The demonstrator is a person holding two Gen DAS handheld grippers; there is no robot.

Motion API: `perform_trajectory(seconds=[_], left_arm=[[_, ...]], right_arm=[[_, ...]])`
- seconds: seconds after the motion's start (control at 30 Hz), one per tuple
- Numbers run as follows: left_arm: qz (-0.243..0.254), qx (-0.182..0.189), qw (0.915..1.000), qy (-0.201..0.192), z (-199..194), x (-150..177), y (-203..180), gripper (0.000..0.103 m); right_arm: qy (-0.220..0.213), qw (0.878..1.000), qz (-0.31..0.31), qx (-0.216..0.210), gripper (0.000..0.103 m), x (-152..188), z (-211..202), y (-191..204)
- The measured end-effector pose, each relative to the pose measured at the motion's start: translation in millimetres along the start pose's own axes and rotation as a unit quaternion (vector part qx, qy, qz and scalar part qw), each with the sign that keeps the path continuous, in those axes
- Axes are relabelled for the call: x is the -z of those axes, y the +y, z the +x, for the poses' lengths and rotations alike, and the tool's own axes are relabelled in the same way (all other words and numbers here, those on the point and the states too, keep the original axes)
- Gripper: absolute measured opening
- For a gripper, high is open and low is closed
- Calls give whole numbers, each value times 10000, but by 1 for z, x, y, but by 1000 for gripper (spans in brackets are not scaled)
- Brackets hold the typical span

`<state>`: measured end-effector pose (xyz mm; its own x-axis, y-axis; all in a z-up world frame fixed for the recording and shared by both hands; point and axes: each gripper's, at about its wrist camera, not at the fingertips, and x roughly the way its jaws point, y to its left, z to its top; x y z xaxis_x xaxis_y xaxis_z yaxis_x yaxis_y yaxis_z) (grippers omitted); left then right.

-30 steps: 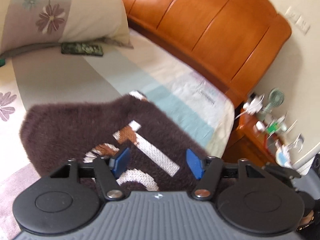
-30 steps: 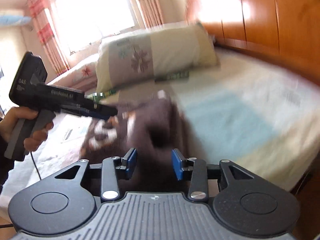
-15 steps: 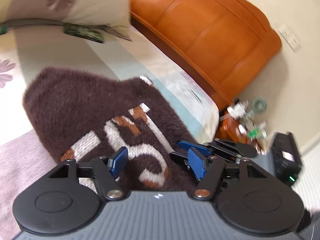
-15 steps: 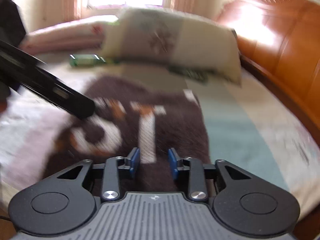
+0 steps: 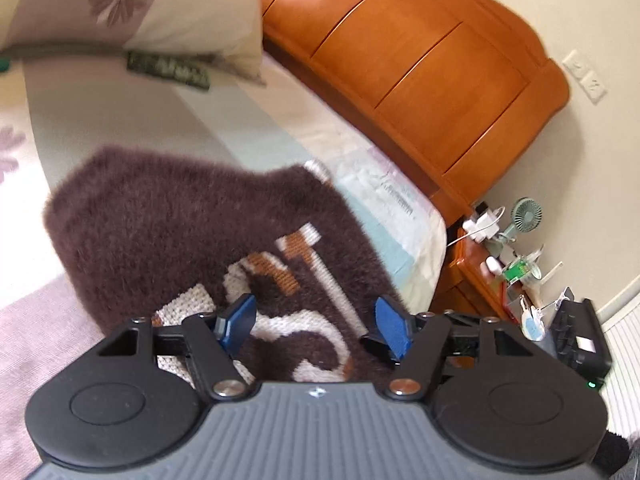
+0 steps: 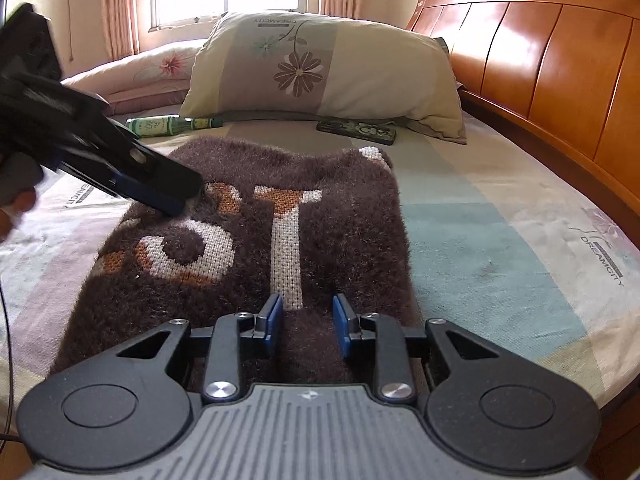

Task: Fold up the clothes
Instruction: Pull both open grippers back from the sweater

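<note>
**Both grippers down at the sweater's near hem — a fold about to start**

Start with the bed [image 6: 520, 216]: a pale striped sheet runs up to an orange wooden headboard [image 6: 560, 40] on the right, and a flowered pillow [image 6: 320, 64] sits propped at the head end. Laid in the middle of the mattress, running from the near edge up toward that pillow, is the task's own piece — a fuzzy dark-brown sweater [image 6: 340, 220] with big white-and-orange knitted letters on it. It looks already narrowed into a tidy oblong, so I'd call this the middle of the job, with a lengthwise fold to come.

Now the tools. The right gripper [image 6: 307, 326] is low over the near hem, its blue pads a narrow gap apart with brown pile showing between them; its jaws have just been closing, but the pads do not look pressed onto any cloth. The left gripper [image 5: 316, 328] stands wider, jaws well apart, over the lettering toward the sweater's left side — in the right wrist view its tip [image 6: 160, 196] sits right at the knit, nothing pinched.

Smaller things up by the pillow: a green bottle [image 6: 172, 125] lying on its side and a dark phone [image 6: 356, 131], both clear of the sweater's far end.

Next move, as I judge it: each pair of pads needs a real bite on the near hem, one per corner, then lift together and carry it toward the pillow end. The thick pile could slip from a shallow pinch.
</note>
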<state>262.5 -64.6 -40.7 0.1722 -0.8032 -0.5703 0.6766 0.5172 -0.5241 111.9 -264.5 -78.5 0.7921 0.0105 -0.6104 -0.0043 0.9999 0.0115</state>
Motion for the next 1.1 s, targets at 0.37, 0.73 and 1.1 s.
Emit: perform_trajectory(seconds=[0.37, 0.73, 1.1], left_arm=[[228, -292, 9993, -1, -11, 9, -26, 71], [-1010, 515, 9934, 161, 7, 39, -6, 76], [-1028, 409, 9938, 138, 2, 38, -9, 74]], right_arm=[[-12, 9998, -46, -185, 42, -4, -14, -3], [95, 9979, -584, -277, 46, -27, 29, -12], [155, 9990, -298, -279, 52, -28, 15, -16]])
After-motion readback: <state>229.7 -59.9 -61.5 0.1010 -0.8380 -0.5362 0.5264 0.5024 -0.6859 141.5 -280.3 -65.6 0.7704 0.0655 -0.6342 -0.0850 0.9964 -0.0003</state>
